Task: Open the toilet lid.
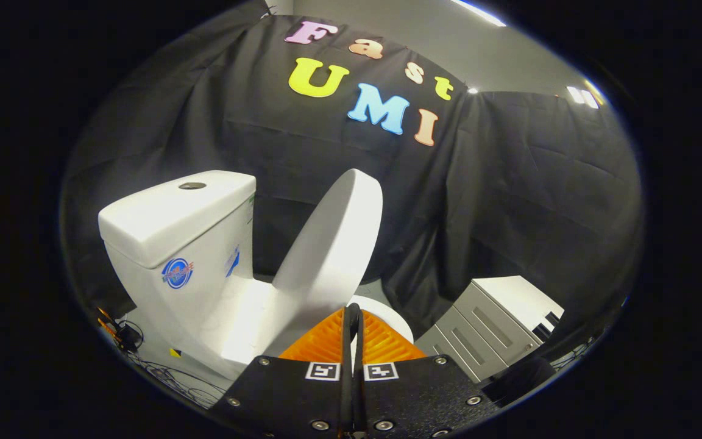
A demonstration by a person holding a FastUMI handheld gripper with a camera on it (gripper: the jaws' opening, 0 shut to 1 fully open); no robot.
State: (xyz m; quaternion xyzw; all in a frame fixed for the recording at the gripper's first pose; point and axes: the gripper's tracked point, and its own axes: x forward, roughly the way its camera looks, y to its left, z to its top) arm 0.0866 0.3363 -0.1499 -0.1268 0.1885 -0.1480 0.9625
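The toilet lid (333,244) was held half-raised, its front edge apparently pinched between the nearly closed gripper (353,320) fingers, short of the tank (174,244).

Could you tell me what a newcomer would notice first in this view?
Most striking is the white toilet lid, raised and tilted just beyond the gripper, whose fingers sit closed together with nothing between them. Left of the lid stands the white cistern with a round flush button on top. A grey drawer cabinet sits to the right.

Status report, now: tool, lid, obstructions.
Tool shut, holding nothing, at the lid's lower edge. Lid raised, tilted, short of the tank. Nothing in the way.
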